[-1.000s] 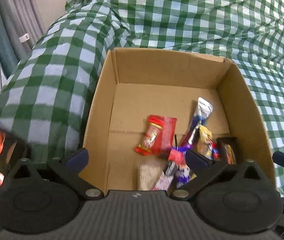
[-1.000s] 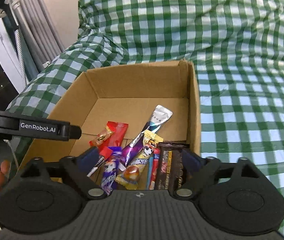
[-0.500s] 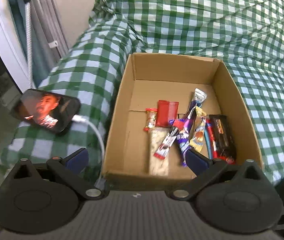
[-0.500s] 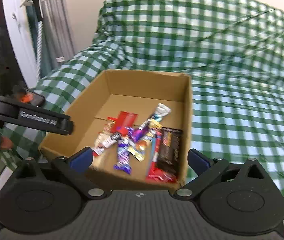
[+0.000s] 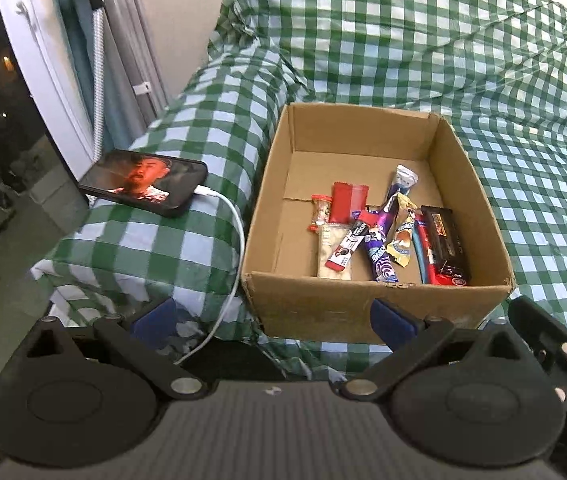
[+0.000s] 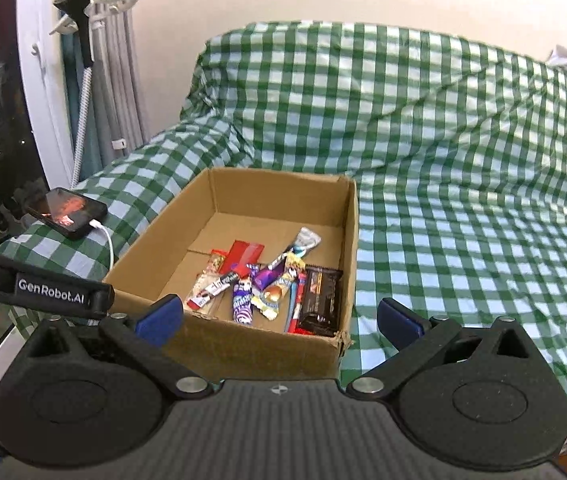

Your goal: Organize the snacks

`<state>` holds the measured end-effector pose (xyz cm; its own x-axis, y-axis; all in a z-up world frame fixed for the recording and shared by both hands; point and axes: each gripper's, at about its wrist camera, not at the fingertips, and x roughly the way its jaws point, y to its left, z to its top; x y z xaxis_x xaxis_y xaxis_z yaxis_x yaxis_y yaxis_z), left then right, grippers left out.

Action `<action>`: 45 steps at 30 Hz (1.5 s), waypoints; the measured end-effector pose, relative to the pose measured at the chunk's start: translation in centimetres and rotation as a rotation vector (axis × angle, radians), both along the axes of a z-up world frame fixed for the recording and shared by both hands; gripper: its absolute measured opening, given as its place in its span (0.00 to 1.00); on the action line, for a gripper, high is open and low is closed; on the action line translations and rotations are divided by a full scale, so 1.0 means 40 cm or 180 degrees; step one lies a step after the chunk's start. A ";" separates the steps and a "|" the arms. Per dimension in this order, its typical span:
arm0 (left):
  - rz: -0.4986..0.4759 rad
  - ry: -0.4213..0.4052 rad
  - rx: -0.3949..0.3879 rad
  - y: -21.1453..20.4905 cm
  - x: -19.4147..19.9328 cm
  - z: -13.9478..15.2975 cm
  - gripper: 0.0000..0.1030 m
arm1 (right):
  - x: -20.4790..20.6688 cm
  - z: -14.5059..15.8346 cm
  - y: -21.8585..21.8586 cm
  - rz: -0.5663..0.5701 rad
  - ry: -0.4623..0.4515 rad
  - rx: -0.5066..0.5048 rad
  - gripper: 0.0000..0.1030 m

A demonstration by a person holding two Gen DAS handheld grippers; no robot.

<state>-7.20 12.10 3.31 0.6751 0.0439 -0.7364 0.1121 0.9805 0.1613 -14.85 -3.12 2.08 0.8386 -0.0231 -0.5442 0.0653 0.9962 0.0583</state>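
left claw (image 5: 271, 316) apart, empty | right claw (image 6: 279, 316) apart, empty | cardboard box (image 5: 375, 304) near wall hides snacks' (image 5: 379, 236) lower ends

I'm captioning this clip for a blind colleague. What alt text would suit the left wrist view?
An open cardboard box sits on a green checked cover, with wrapped snacks lying loose inside it. To its left a phone with a lit screen and a white cable lies on the cover. The left tongs stand open and empty in the foreground.
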 end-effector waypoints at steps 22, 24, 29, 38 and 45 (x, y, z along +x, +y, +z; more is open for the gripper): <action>-0.0111 -0.0048 -0.0004 -0.004 -0.068 0.013 1.00 | -0.070 0.029 0.022 0.0073 -0.0136 -0.0108 0.99; -0.0114 -0.0044 0.0003 -0.005 -0.066 0.012 1.00 | -0.070 0.029 0.021 0.0071 -0.0136 -0.0106 1.00; -0.0107 -0.0043 0.0008 -0.006 -0.065 0.011 1.00 | -0.065 0.024 0.021 0.0055 -0.0111 -0.0096 1.00; -0.0094 -0.0055 0.0044 -0.003 -0.060 0.005 1.00 | -0.065 0.023 0.014 0.0049 -0.0104 -0.0084 1.00; -0.0069 -0.0001 0.0055 -0.002 -0.051 -0.005 1.00 | -0.059 0.015 0.002 -0.0009 -0.0096 -0.0067 1.00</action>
<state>-9.26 12.03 3.11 0.6763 0.0421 -0.7354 0.1333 0.9749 0.1784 -17.20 -3.03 2.70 0.8545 -0.0366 -0.5181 0.0665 0.9970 0.0393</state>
